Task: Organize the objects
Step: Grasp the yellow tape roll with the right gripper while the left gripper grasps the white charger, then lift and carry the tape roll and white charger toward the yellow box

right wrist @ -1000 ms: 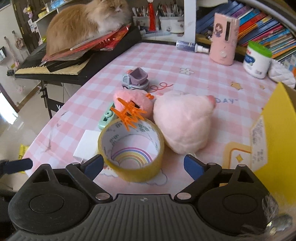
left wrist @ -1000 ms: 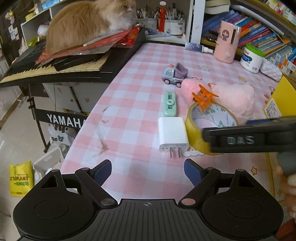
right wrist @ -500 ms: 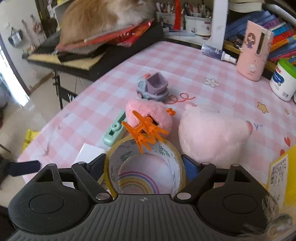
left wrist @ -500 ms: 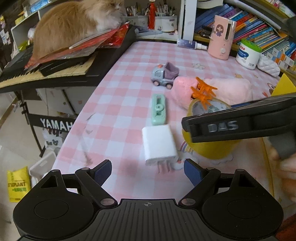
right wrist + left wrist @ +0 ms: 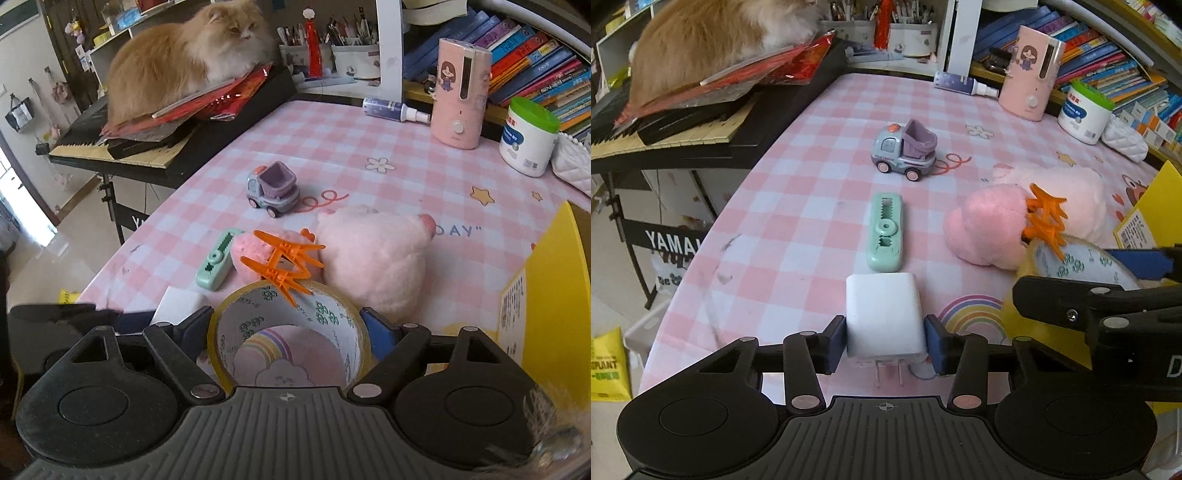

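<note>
A white charger plug [image 5: 882,314] lies on the pink checked tablecloth [image 5: 812,177] with its prongs towards me. My left gripper [image 5: 885,343] is closing on it, and both blue pads touch its sides. My right gripper [image 5: 288,330] is shut on a yellow tape roll [image 5: 332,317], which is tilted so I see through its hole. An orange clip [image 5: 284,264] sits at the roll's far rim. In the left wrist view the roll [image 5: 1071,266] and the right gripper's arm [image 5: 1108,306] are at the right.
Beyond lie a mint correction-tape dispenser [image 5: 885,232], a toy truck [image 5: 907,153] and a pink plush [image 5: 369,254]. A yellow box [image 5: 546,288] stands at the right. A cat [image 5: 184,62] lies on a keyboard [image 5: 122,147] past the table's left edge. Bottles and books line the back.
The left gripper moved forward over the charger and its jaws narrowed onto it. The right gripper closed on the tape roll and tipped it up off the cloth.
</note>
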`<act>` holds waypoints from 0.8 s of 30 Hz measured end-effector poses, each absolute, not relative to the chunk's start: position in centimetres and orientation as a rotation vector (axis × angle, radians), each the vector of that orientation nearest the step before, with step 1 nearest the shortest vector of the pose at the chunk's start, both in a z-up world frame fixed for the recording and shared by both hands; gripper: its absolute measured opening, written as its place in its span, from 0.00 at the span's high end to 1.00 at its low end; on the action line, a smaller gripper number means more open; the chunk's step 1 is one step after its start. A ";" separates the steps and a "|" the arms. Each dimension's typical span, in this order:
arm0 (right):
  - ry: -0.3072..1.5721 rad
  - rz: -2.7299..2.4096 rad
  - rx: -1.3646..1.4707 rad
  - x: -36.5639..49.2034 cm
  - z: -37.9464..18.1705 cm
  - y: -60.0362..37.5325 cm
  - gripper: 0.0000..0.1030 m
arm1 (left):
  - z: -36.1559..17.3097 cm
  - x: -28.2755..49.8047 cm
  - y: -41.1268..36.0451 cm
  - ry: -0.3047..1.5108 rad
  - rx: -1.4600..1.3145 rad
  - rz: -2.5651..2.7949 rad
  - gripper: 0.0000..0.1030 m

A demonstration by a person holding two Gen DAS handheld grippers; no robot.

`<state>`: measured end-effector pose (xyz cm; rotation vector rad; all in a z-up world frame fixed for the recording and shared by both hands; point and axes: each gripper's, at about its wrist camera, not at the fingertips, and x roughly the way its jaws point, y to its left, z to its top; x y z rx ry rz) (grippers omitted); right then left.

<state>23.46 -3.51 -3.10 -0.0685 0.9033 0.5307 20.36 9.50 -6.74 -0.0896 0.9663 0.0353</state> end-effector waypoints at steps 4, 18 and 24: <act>0.940 0.505 -0.041 22.8 -3.3 -3.9 0.19 | -6.2 19.0 9.9 0.960 -0.102 0.021 0.60; 1.058 0.448 -0.038 18.4 -5.0 -4.1 0.19 | -3.6 13.5 12.3 0.868 -0.199 0.014 0.60; 0.901 0.442 -0.084 16.9 -2.3 -3.4 0.21 | -3.0 11.8 12.8 0.842 -0.221 0.010 0.60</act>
